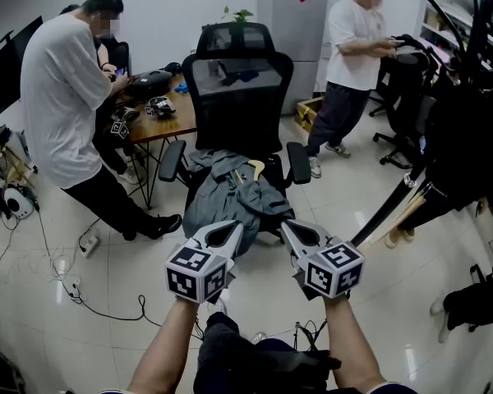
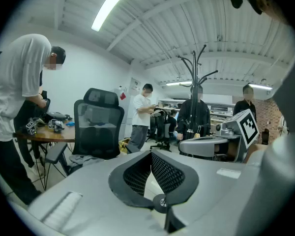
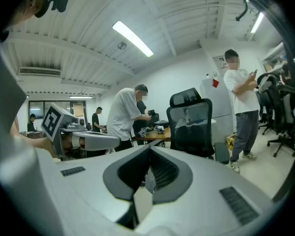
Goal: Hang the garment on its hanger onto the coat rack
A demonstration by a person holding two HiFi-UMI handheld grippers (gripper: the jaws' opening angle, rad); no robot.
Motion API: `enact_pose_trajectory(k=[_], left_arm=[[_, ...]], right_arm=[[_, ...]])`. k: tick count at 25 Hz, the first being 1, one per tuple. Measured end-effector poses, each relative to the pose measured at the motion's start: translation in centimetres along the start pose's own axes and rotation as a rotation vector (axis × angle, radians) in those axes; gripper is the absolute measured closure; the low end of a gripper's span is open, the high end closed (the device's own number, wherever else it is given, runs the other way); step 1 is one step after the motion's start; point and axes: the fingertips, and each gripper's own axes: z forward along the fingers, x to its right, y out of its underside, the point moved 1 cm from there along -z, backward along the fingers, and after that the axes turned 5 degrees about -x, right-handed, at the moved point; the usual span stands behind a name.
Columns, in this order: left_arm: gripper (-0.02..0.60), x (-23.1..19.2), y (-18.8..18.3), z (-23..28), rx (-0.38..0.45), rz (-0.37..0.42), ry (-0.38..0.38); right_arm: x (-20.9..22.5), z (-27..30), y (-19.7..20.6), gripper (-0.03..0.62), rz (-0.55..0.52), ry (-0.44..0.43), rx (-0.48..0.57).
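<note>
Two grippers hang near, side by side: the left gripper [image 1: 223,235] and right gripper [image 1: 301,235] each have jaws closed together on nothing; beyond them one grey garment [image 1: 234,202] on one wooden hanger [image 1: 253,169] lies on one black chair [image 1: 238,89]; one coat rack [image 1: 392,206] stands right

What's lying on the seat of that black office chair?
A crumpled grey garment lies on the chair, with one end of a wooden hanger poking out. The rest of the hanger, and anything beneath the cloth, is hidden.
</note>
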Motion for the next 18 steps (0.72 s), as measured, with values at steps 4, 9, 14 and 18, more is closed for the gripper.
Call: enact_pose_trajectory(k=[4,9,14,18], left_arm=[[0.594,-1.3,0.1,0.8,-0.006,-0.005,0.002],[0.594,-3.7,-0.2,2.1,-0.01,-0.031,0.017],[0.594,-7.5,-0.7,4.4,-0.011,-0.047,0.038],[0.594,-11.5,-1.6,6.5,-0.014,-0.046,0.06]], right_arm=[[0.8,1.3,-0.1,0.594,0.008,0.022,-0.008],[1.9,3.7,-0.6,0.595,0.005,0.056,-0.023],[3.4,7.9,-1.1,0.564,0.002,0.082,-0.047],[5.0,12.1,-2.0,0.563,0.011,0.113,-0.063]])
